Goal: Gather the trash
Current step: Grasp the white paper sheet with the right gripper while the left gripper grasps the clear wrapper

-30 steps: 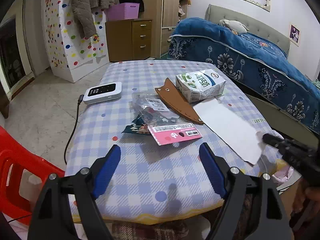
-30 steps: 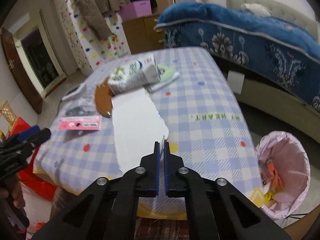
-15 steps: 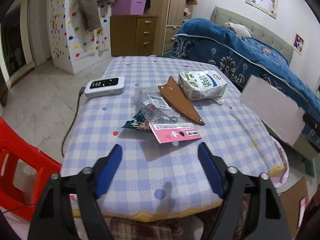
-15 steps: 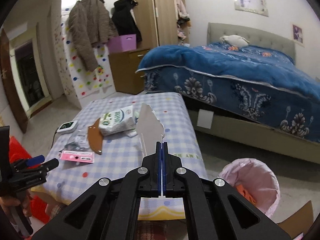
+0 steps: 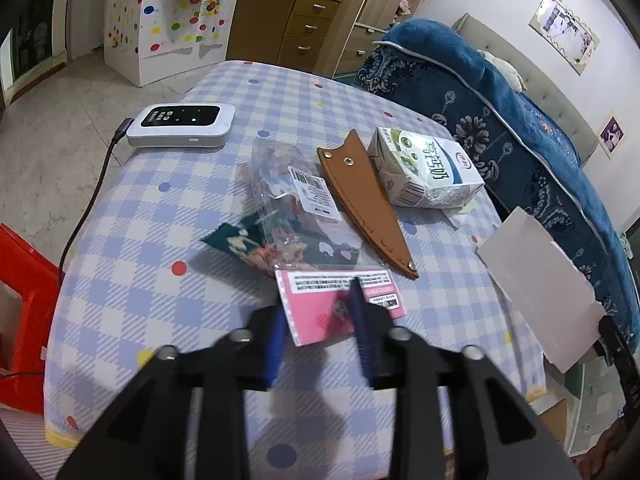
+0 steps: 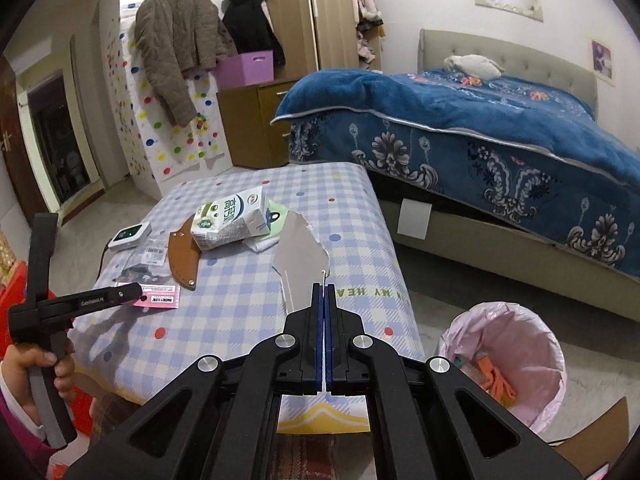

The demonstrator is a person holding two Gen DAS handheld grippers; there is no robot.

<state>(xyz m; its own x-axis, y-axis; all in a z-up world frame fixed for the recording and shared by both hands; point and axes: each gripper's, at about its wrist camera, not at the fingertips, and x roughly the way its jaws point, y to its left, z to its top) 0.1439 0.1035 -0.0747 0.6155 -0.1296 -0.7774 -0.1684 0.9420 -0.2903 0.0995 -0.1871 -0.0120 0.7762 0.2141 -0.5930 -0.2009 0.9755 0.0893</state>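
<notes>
Paper sheet (image 6: pixel 300 260): clamped in right gripper (image 6: pixel 324 292), bin (image 6: pixel 504 356) lower right. Pink card (image 5: pixel 340 304): flat on counter (image 5: pixel 160 240), between parted fingers of left gripper (image 5: pixel 316 320), long axis crosswise.

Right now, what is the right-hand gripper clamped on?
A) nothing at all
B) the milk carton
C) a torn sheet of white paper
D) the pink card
C: the right gripper is shut on the torn white paper, held up above the table.
</notes>
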